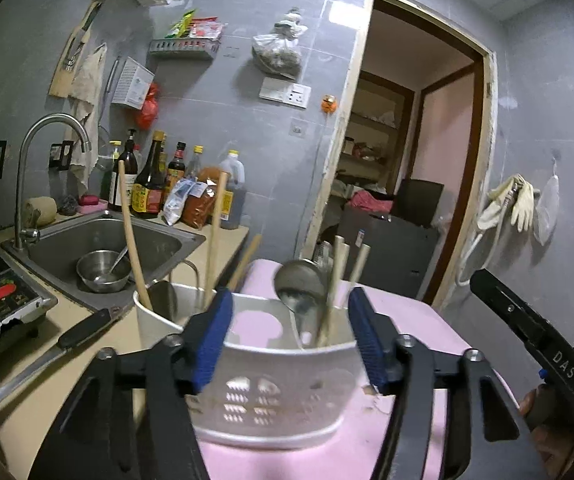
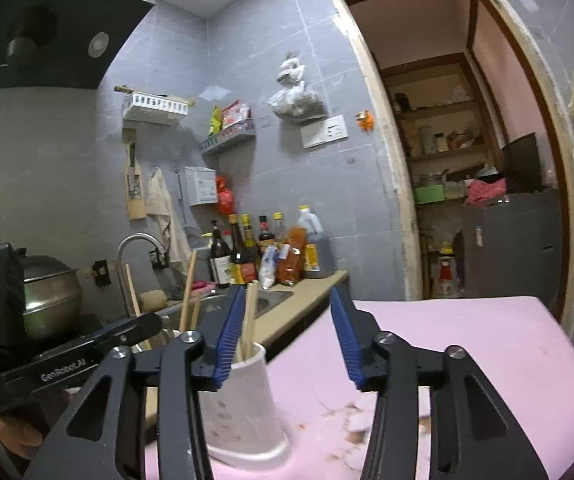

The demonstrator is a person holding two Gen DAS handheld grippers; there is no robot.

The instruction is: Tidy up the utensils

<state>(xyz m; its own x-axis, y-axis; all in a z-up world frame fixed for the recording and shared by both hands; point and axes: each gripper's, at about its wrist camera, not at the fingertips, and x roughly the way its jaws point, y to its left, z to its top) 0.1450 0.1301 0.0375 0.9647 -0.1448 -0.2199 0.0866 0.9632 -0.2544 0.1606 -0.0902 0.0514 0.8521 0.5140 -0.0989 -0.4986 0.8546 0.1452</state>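
Only the left wrist view is showing the ladle (image 1: 301,286) standing in the white utensil caddy (image 1: 279,384) at frame centre, on pink foam (image 1: 407,312). The left gripper (image 1: 291,340) is straddling it, jaws apart, seemingly not touching. The right gripper (image 2: 287,336) is pointing level, gaping, holding nothing.

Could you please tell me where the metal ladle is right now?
In the left wrist view, the metal ladle stands bowl-up inside the white perforated plastic utensil holder, right of centre, beside the wooden chopsticks.
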